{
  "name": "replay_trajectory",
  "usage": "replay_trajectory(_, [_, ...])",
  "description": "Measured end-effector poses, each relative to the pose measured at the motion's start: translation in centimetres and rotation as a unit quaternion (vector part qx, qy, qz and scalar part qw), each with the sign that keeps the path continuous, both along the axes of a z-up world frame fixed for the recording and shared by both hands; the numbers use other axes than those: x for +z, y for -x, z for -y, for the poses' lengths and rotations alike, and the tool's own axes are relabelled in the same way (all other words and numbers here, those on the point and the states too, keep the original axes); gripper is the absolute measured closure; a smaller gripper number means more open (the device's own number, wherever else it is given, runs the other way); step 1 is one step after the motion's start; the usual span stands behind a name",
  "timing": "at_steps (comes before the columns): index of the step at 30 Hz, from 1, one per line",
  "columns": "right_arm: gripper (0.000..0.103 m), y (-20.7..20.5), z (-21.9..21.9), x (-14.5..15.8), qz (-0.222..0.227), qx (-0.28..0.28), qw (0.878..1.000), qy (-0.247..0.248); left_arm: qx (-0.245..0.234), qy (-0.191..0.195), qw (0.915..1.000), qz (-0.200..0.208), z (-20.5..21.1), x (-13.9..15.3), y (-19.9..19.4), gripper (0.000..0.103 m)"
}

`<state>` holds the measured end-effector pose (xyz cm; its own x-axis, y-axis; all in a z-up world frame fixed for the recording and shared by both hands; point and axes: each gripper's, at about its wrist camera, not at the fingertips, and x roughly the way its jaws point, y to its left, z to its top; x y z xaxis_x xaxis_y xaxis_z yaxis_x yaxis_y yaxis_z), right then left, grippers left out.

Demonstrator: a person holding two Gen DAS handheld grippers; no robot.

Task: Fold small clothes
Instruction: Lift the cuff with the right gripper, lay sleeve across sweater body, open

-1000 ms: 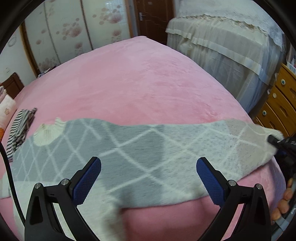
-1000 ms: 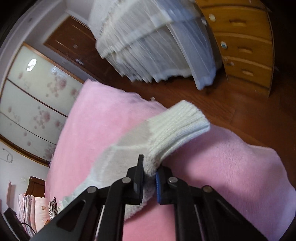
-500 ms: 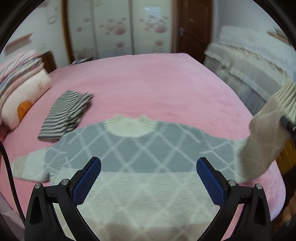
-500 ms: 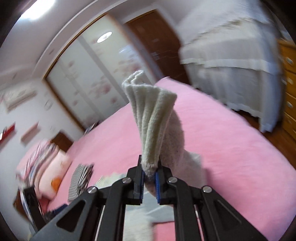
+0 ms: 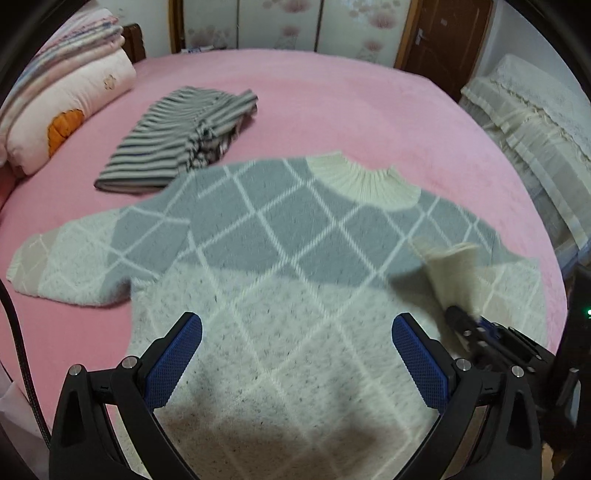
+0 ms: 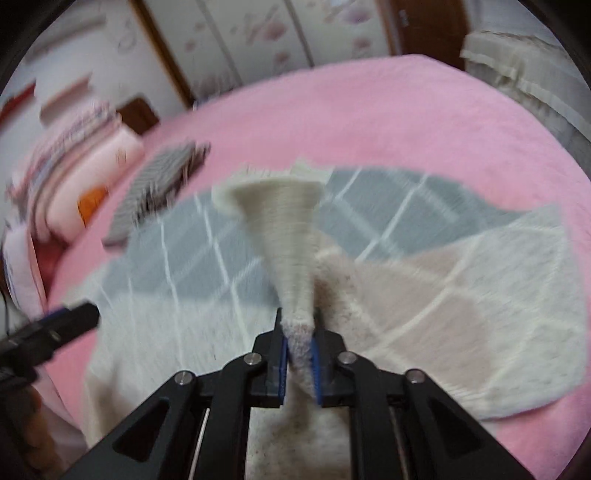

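While opening, right gripper [image 6: 298, 345] with cream cuff [image 6: 291, 266] between its blue pads [image 6: 314, 354], sleeve drawn in over sweater [image 5: 280, 266]. Left gripper [image 5: 297, 360] spread wide, empty, hovering above the hem. Sweater flat on pink bed [image 5: 332, 96], collar away. Beyond, striped garment [image 5: 177, 147]; folded quilts [image 5: 62, 107] at far left.

A bed with a pink plush blanket [image 5: 332, 96] fills the room. At its left edge sits a stack of folded quilts [image 5: 66, 96] — peach with an orange patch. Behind stand floral wardrobe panels [image 5: 280, 22] and a brown wooden door [image 5: 443, 33]. At right, cream lace-edged fabric [image 5: 532, 122] drapes over furniture.
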<state>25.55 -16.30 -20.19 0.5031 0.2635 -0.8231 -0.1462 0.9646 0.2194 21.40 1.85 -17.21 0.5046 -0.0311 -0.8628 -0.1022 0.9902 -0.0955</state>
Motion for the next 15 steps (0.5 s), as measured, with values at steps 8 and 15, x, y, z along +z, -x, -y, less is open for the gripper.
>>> replay_trajectory(8, [0.051,5.1,0.7,2.4,0.048,0.025,0.998,0.02,-0.022,0.072,0.9965,-0.035,1.0,-1.9,-1.2,0.007])
replay_trajectory(15, [0.05,8.9,4.1,4.5,0.083,0.003,0.996,0.039,-0.05,0.179,0.9806,-0.063,3.1,-3.6,-2.6,0.011])
